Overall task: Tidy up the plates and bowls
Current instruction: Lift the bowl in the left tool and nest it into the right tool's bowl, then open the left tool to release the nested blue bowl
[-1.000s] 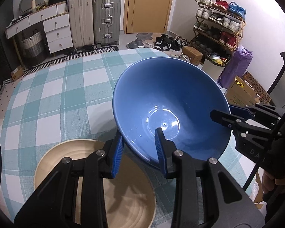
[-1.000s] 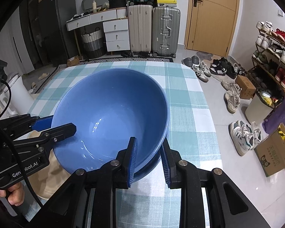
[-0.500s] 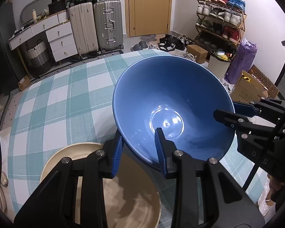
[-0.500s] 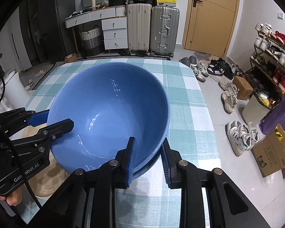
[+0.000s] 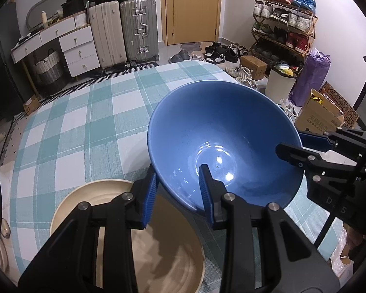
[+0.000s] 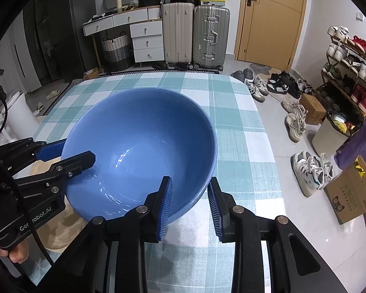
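Glossy blue bowl [image 5: 222,141]; matt beige plate [image 5: 90,200]; woven checked tablecloth [image 5: 85,122].

1. We see a teal-and-white checked tablecloth [image 5: 85,131].
2. We see two suitcases [image 6: 197,36] beside white drawers [image 6: 146,41].
3. We see a wooden door [image 6: 273,19].
4. We see a shoe rack [image 5: 283,34] and loose sneakers [image 6: 312,171].

Beige plate [image 5: 105,195]: near half hidden behind the left gripper [image 5: 177,188], lower rim cut by the left wrist view's bottom edge; in the right wrist view mostly covered by the blue bowl [image 6: 144,146]. Bowl underside and its contact with the checked tablecloth [image 5: 80,127]: concealed. Cardboard box [image 6: 351,190] print: probably lettering, too small to read.
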The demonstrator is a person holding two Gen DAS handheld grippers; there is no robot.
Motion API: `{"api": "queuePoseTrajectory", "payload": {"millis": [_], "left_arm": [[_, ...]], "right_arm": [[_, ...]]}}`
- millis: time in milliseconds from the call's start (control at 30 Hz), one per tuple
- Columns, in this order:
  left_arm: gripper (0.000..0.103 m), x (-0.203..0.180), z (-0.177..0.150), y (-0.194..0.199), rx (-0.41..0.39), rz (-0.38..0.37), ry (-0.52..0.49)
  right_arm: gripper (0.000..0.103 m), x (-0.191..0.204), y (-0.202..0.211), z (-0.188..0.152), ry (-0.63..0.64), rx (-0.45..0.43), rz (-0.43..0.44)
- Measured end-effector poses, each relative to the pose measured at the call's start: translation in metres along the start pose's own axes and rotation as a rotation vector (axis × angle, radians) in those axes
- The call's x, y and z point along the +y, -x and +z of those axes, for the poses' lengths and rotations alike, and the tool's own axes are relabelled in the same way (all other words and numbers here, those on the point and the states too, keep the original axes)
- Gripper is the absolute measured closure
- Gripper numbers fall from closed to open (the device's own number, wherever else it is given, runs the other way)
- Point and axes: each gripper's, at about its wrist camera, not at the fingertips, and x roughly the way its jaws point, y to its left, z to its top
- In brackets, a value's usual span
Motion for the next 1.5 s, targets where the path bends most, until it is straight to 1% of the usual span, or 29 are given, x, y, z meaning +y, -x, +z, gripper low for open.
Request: {"api": "queuePoseTrajectory", "payload": {"millis": [100,200,300,433,533,567,667,733,800,833,867,900,933,967,1000,1067,1133,1167,1200,1300,1500], "left_arm": [[0.073,0.003,-0.001,-0.001,0.004,-0.012,0.011],[0.073,0.006,-0.003,-0.003,0.012,-0.02,0.019],[0.073,0.01,-0.004,-0.004,0.021,-0.025,0.028],[0.073,0.012,-0.005,-0.006,0.035,-0.025,0.029],[0.071,0.013,-0.007,-0.009,0.044,-0.018,0.031],[0.07,0.013,-0.007,-0.01,0.045,-0.019,0.034],[0.067,0.016,-0.007,-0.011,0.049,-0.021,0.043],[0.066,0.019,-0.006,-0.011,0.052,-0.029,0.052],[0.058,0.025,-0.005,-0.008,0.049,-0.051,0.073],[0.056,0.027,-0.004,-0.005,0.044,-0.061,0.079],[0.051,0.029,-0.003,-0.002,0.038,-0.067,0.085],[0.043,0.032,-0.002,0.001,0.032,-0.072,0.092],[0.037,0.036,-0.001,0.004,0.023,-0.078,0.104],[0.025,0.038,0.001,0.007,0.019,-0.081,0.111],[0.022,0.041,0.002,0.01,0.016,-0.084,0.119],[0.021,0.046,0.005,0.013,0.019,-0.097,0.118],[0.018,0.05,0.006,0.015,0.02,-0.1,0.122],[0.011,0.052,0.007,0.015,0.019,-0.107,0.127],[0.0,0.052,0.008,0.016,0.02,-0.113,0.133],[0.001,0.057,0.008,0.011,0.031,-0.146,0.153],[0.001,0.064,0.005,-0.014,0.09,-0.19,0.213]], "right_arm": [[0.072,-0.002,0.002,0.001,-0.007,-0.005,0.02],[0.07,-0.003,0.004,0.001,-0.01,-0.006,0.022],[0.066,-0.003,0.006,0.0,-0.02,-0.009,0.042],[0.054,-0.001,0.011,0.0,-0.024,-0.018,0.052],[0.048,0.0,0.015,-0.001,-0.021,-0.025,0.054],[0.042,0.0,0.016,-0.001,-0.023,-0.028,0.056],[0.028,-0.002,0.021,-0.003,-0.039,-0.04,0.074],[0.024,-0.004,0.025,-0.003,-0.043,-0.047,0.076],[0.022,-0.006,0.028,-0.003,-0.049,-0.053,0.072],[0.021,-0.008,0.029,-0.003,-0.057,-0.055,0.073],[0.02,-0.009,0.03,-0.003,-0.064,-0.057,0.075],[0.019,-0.011,0.031,-0.002,-0.073,-0.058,0.081],[0.018,-0.012,0.032,-0.002,-0.079,-0.058,0.086],[0.018,-0.013,0.032,-0.002,-0.086,-0.057,0.091],[0.018,-0.014,0.032,-0.001,-0.092,-0.056,0.1],[0.017,-0.017,0.032,0.0,-0.116,-0.057,0.13],[0.016,-0.02,0.032,0.0,-0.139,-0.056,0.157],[0.015,-0.021,0.032,0.0,-0.151,-0.056,0.17],[0.015,-0.022,0.031,0.0,-0.161,-0.057,0.178],[0.012,-0.026,0.024,-0.001,-0.196,-0.048,0.204],[0.011,-0.035,-0.001,-0.006,-0.266,-0.009,0.239]]}}
